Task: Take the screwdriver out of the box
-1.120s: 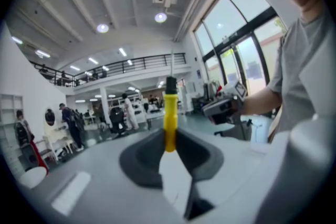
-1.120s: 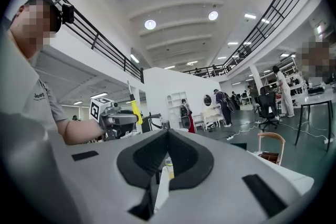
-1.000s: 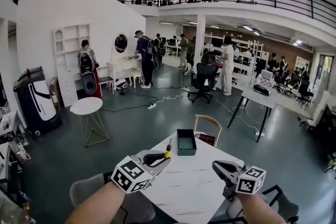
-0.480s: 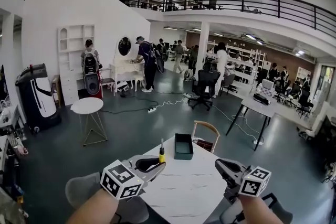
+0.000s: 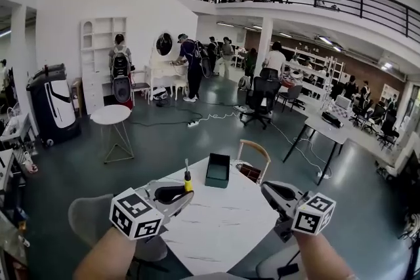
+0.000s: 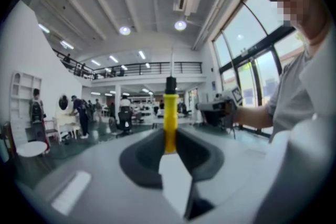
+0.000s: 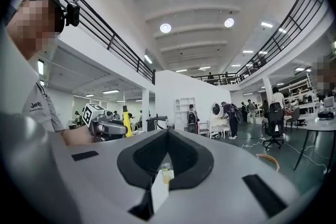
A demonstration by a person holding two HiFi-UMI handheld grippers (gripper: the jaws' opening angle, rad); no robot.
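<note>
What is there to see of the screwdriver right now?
The screwdriver has a yellow handle, plastic by its look, a black collar above it and a thin metal shaft. It stands upright, shaft up, the handle's lower end clamped between the fingers of the left gripper. It is out of the dark open box, held in the air near the white table's left edge. Nothing else touches it.

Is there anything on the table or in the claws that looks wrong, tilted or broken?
Nothing stands out. The left claw holds the yellow screwdriver upright by its handle, out of the box, which stands open and upright on the white table. No spill or damage shows.
</note>
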